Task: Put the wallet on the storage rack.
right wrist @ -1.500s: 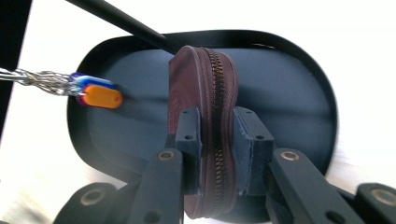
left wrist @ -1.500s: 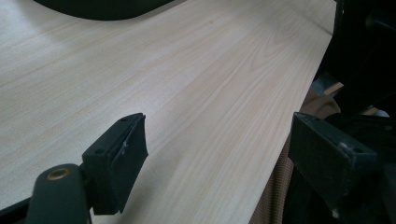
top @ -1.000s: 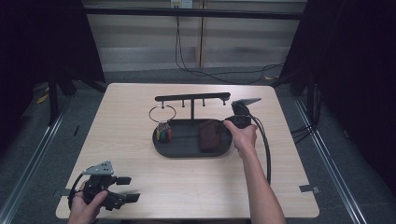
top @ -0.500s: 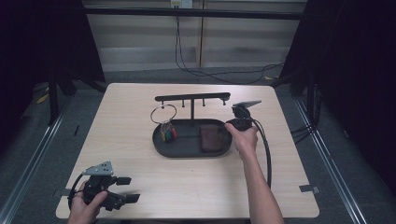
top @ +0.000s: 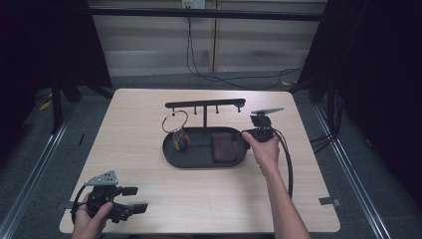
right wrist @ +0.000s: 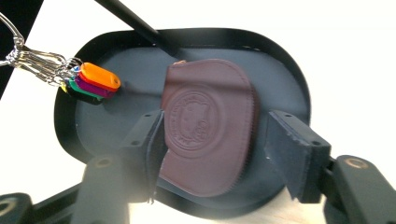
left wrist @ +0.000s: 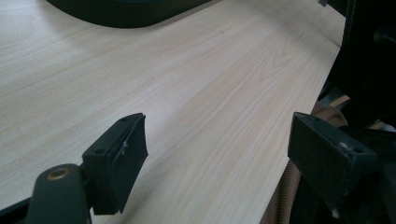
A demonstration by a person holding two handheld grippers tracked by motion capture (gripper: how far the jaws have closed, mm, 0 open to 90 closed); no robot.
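Right gripper (right wrist: 212,140): its jaws have just been opening and now stand apart on either side of the brown leather pouch (right wrist: 208,126), pads clear of it. The pouch lies flat in the right half of the black oval tray (right wrist: 285,60), beside the key ring with coloured tags (right wrist: 91,83). Judged light, soft and pliable, with a fairly grippy embossed face; it would sag if held by a corner. Best taken across a stitched edge. Left gripper (top: 130,200) rests wide open near the table's (top: 209,199) front corner.
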